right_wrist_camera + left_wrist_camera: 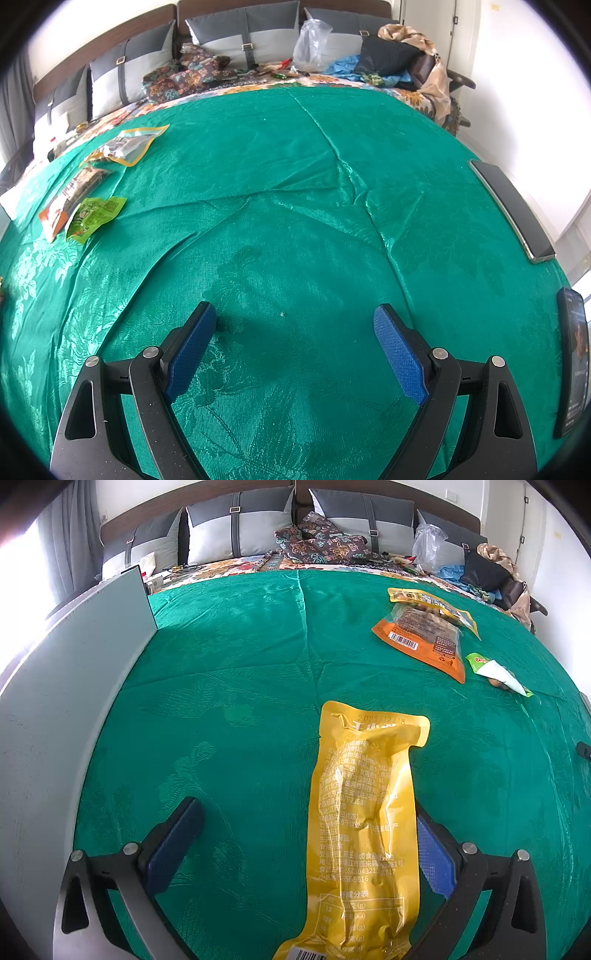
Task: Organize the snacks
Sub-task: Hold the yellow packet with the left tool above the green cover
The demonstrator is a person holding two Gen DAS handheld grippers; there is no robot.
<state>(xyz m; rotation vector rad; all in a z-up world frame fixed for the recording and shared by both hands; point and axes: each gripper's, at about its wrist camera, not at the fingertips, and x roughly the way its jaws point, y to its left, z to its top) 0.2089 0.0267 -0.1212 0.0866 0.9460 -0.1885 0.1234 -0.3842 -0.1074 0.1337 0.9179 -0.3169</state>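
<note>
While the left gripper (306, 849) stands spread wide with a long yellow foil snack pouch (364, 834) lying loose between its blue pads, against the right one, the right gripper (295, 350) hangs equally released over bare green patterned cloth (295, 184). Farther off, an orange barcoded packet (424, 638), a yellow-edged clear bag (432, 603) and a small green sachet (495, 672) lie scattered. Sorting looks barely begun; the grey-green bin wall (74, 683) stands nearby.

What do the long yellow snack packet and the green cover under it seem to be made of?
The yellow snack packet looks like glossy plastic film, probably vacuum-sealed: it shines and wrinkles tightly around its contents. The green cover seems to be woven fabric with a satin-like sheen; creases and a faint floral pattern show in it.
</note>
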